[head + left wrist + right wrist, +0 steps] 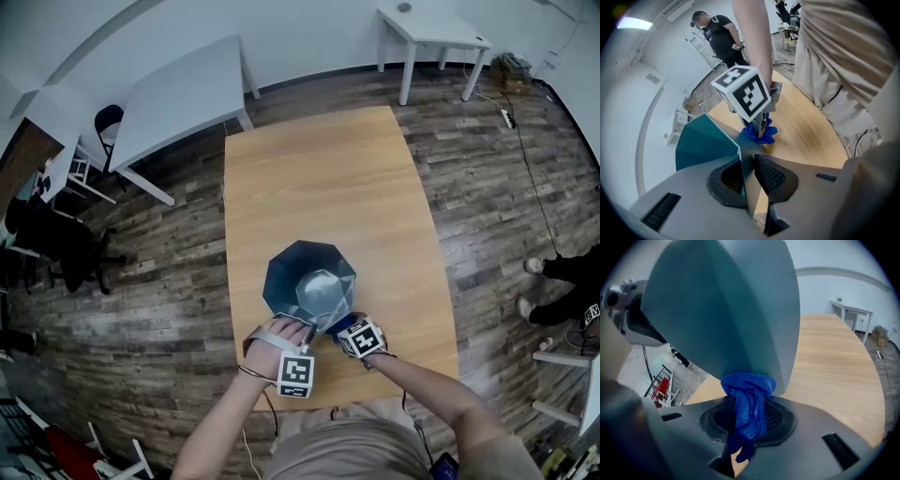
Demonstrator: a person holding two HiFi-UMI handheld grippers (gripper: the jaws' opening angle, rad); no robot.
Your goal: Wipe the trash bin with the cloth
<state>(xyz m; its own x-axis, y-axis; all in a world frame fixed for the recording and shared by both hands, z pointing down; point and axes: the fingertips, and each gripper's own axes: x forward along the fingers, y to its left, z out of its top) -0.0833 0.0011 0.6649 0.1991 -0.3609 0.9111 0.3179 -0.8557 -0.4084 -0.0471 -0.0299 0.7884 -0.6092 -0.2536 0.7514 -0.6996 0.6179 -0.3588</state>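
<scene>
The wooden worktop [319, 169] fills the middle of the head view, bare except at its six o'clock end, where the teal, faceted trash bin [309, 277] stands close to the near edge. That's the first worry: a firm sideways push could slide a light bin toward that edge.

The left claw [749, 176] comes in at the bin's seven o'clock, pads nearly together and pinching the thin rim wall between them. It's a narrow bite on a slick panel, so if the wiping stroke pulls the bin away, I'd expect the rim to slip out or the bin to tip about that one pinch.

At the bin's five o'clock, the right claw [750, 420] is clamped on the blue cloth [747, 385], whose bunched top presses against the outer wall.

Smallest concern, but a real one: the cloth is gripped as a twisted wad with only a small pad touching. Drag on the wall could tug it from the pads, or bare plastic jaws could scrape the bin instead.
</scene>
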